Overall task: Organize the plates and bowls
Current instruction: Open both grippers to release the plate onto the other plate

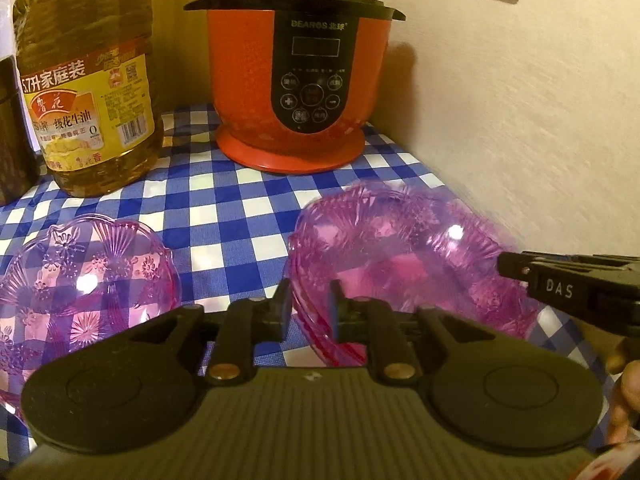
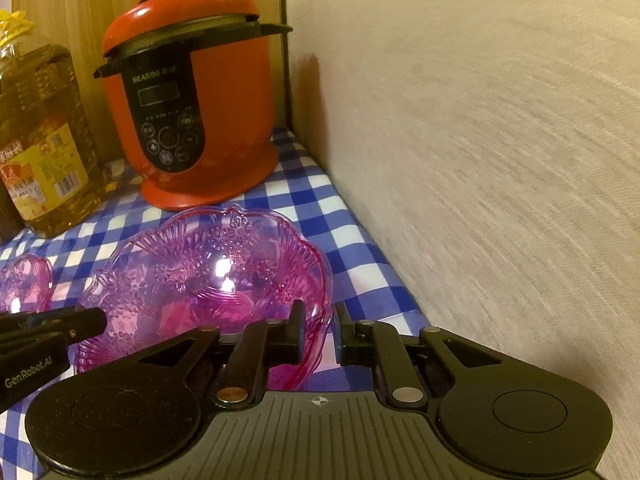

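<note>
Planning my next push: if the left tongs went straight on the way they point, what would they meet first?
The big pink bowl: its near rim already sits between the left tongs. Beyond it, probably the checked tablecloth; depth is unclear.

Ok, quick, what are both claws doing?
Left claw: open, big pink bowl rim between fingers.
Right claw: open, big pink bowl rim between fingers.

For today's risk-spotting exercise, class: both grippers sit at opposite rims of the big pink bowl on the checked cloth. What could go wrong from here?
1. The left gripper and right gripper have gaps at the thin rim of the large pink bowl; a lift now might slip.
2. Swinging left could knock the small pink bowl.
3. Pushing forward could bump the red pressure cooker.
</note>
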`<action>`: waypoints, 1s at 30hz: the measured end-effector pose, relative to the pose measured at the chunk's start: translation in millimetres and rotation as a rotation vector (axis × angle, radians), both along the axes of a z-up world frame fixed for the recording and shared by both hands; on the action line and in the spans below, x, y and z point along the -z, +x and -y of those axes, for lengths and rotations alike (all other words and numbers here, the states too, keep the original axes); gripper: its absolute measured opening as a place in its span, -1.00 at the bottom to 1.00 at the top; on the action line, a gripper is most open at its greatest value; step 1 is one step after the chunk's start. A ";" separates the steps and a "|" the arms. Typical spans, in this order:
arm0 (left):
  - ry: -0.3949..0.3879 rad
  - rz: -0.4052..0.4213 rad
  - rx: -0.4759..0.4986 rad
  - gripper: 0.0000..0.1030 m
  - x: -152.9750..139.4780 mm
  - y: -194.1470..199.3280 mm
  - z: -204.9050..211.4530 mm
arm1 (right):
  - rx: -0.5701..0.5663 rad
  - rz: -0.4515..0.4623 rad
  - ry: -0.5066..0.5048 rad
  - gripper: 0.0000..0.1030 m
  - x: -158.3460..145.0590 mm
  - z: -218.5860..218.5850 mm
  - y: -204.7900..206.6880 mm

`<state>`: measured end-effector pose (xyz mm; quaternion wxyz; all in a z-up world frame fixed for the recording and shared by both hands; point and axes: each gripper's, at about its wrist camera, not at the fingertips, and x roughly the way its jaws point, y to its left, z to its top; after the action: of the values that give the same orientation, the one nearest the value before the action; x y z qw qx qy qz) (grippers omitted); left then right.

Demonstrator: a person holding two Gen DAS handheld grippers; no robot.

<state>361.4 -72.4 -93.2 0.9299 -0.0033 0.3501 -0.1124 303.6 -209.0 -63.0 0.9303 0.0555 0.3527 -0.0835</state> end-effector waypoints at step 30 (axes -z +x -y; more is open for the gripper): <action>-0.074 0.020 -0.077 -0.42 -10.7 -2.6 -17.0 | 0.004 0.061 0.023 0.18 -8.9 -0.8 -9.1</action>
<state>358.9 -55.4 -82.5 0.9362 -0.0500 0.3361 -0.0896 294.5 -208.1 -54.1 0.9397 0.0694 0.3252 -0.0796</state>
